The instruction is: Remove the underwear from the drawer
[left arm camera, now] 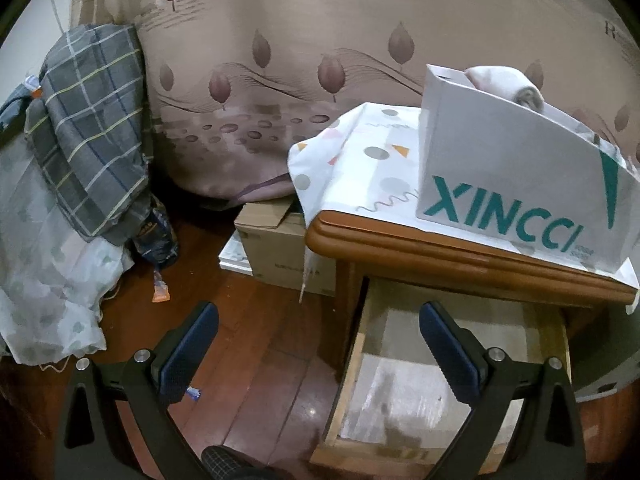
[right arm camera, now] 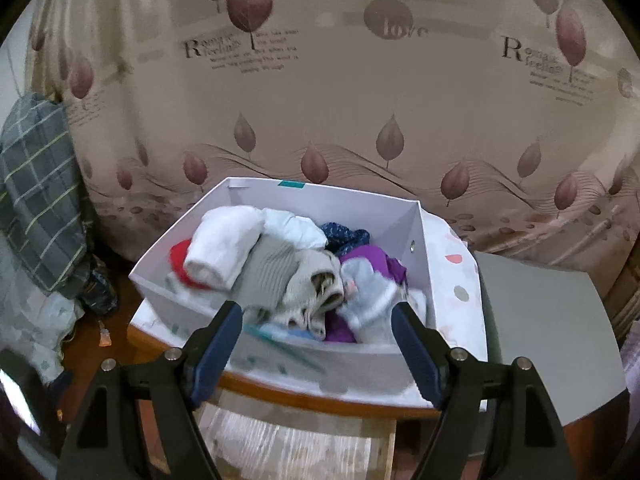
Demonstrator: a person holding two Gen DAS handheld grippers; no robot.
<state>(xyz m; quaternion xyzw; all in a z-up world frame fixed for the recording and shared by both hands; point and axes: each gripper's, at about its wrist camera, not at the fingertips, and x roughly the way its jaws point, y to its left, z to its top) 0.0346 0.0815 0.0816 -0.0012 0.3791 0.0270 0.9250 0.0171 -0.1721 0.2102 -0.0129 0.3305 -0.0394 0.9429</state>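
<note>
Nearest, both claws stand wide with nothing between them: the left gripper [left arm camera: 318,342] over the pulled-out drawer [left arm camera: 432,376], which looks bare, the right gripper [right arm camera: 318,334] above it. Beyond, on the nightstand [left arm camera: 400,236], a white box [right arm camera: 260,204] holds the rolled underwear [right arm camera: 296,276]: soft, light, likely best pinched across a thick fold.

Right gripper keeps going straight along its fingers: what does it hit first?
Probably the pile of rolled clothes in the white box on the nightstand. The right gripper is open and empty; depth is hard to judge.
</note>
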